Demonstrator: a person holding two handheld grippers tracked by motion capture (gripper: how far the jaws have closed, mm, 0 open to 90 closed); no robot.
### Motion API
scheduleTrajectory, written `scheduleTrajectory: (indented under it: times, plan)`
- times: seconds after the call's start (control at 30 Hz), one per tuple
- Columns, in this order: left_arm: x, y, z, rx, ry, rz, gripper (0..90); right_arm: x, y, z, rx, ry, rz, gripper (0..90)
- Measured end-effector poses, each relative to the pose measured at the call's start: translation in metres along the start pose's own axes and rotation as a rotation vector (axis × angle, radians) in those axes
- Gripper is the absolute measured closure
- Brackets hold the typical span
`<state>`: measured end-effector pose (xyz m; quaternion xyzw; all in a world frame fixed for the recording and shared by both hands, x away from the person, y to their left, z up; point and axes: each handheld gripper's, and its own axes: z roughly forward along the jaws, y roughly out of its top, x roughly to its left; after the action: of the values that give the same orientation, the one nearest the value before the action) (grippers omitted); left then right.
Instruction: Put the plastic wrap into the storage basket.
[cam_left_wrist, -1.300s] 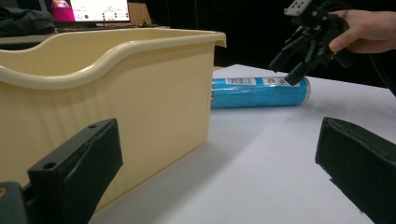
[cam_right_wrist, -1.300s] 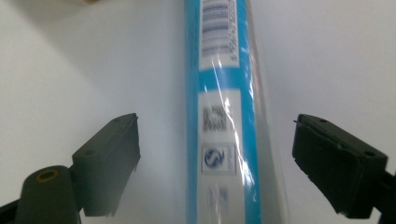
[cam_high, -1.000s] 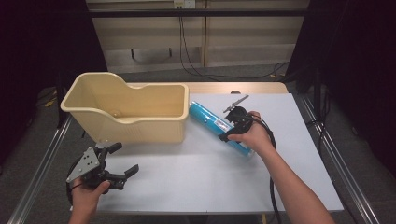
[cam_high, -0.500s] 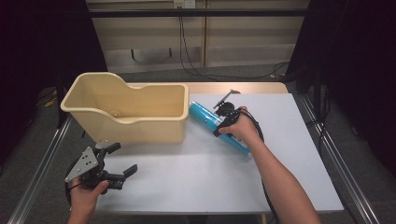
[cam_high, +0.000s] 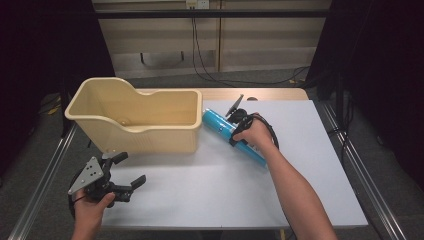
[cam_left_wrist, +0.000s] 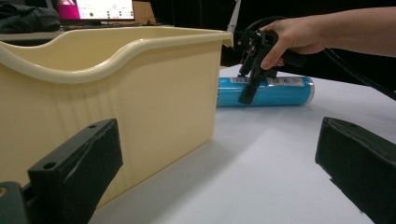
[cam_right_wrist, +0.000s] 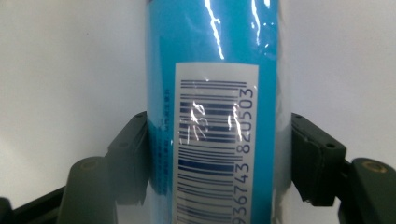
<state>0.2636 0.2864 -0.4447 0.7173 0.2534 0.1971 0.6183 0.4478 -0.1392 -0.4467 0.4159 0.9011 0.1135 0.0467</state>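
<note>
Grasp step — right gripper (cam_high: 235, 131) jaws have just been closing and now pinch the blue tube (cam_high: 232, 136) lying just beside the bin (cam_high: 135, 131); next likely lift over its rim — left gripper (cam_high: 125, 172) idle, jaws wide, empty.

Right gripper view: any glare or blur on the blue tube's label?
Right gripper view: white glare streaks run across the blue tube and its barcode, though the digits still read; the right tongs, shut on it, look soft. Left gripper view: the near pads are blurred, the bin sharper. High view: even light, dark surroundings.
</note>
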Motion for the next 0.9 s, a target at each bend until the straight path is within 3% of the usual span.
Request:
scheduleTrajectory:
  times: [0.07,0.23,0.3,0.43,0.77,0.9]
  plan:
    - [0.000,0.000,0.000,-0.002,0.005,-0.003,0.4,0.000,0.000,-0.001,0.015,0.006,0.008,32.2]
    - [0.001,0.000,-0.001,-0.002,0.003,0.001,0.4,-0.004,-0.005,-0.006,0.041,0.018,-0.033,32.3]
    - [0.000,0.000,-0.001,-0.003,0.004,0.001,0.4,-0.005,-0.007,-0.012,0.047,0.025,-0.008,32.3]
    - [0.000,0.001,0.000,-0.006,0.002,0.002,0.4,-0.008,-0.010,-0.023,0.041,0.009,-0.048,32.3]
    - [-0.001,0.001,0.002,-0.008,-0.005,0.000,0.4,-0.013,-0.016,-0.046,0.011,0.021,-0.036,32.3]
    - [-0.001,0.001,0.002,-0.010,-0.005,-0.001,0.4,-0.015,-0.018,-0.052,0.005,0.018,-0.054,32.3]
